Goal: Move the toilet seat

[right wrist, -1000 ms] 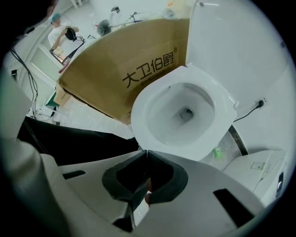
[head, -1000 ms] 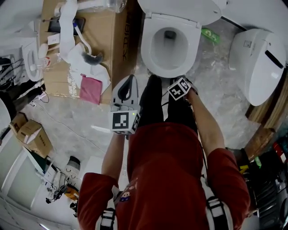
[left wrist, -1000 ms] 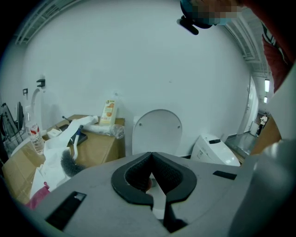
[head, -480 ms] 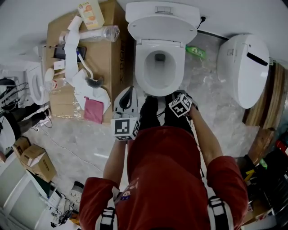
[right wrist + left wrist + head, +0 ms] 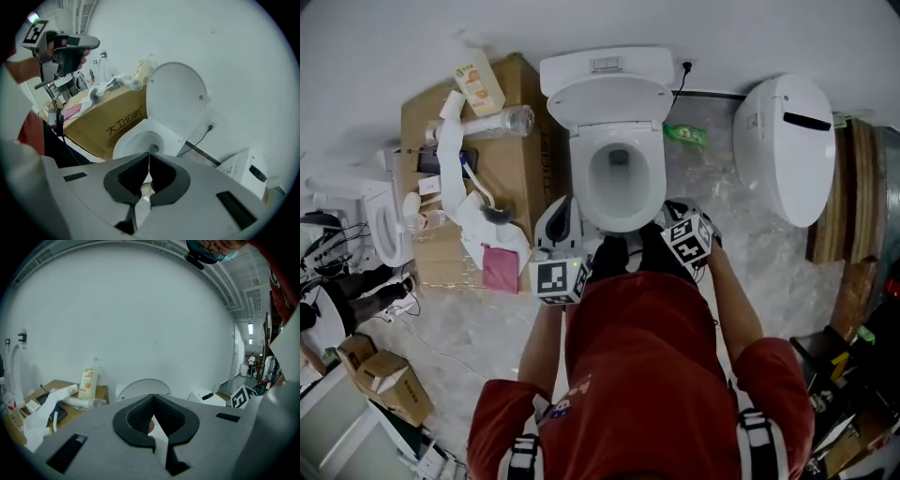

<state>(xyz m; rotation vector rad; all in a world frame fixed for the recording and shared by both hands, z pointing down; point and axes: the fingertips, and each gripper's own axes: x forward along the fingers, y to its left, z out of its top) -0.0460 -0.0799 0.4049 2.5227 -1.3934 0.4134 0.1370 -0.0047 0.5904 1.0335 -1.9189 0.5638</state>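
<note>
Though the view has drawn back over the last second, the toilet seat (image 5: 584, 183) hasn't budged: ring looks flat on the bowl, lid (image 5: 614, 98) up against the tank. Left gripper (image 5: 153, 396) and right gripper (image 5: 149, 154) still hang near the bowl's front, jaws closed on nothing. I'd say the move hasn't started.

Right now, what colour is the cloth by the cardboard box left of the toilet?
Pink. The cloth shows best in the head view.
</note>
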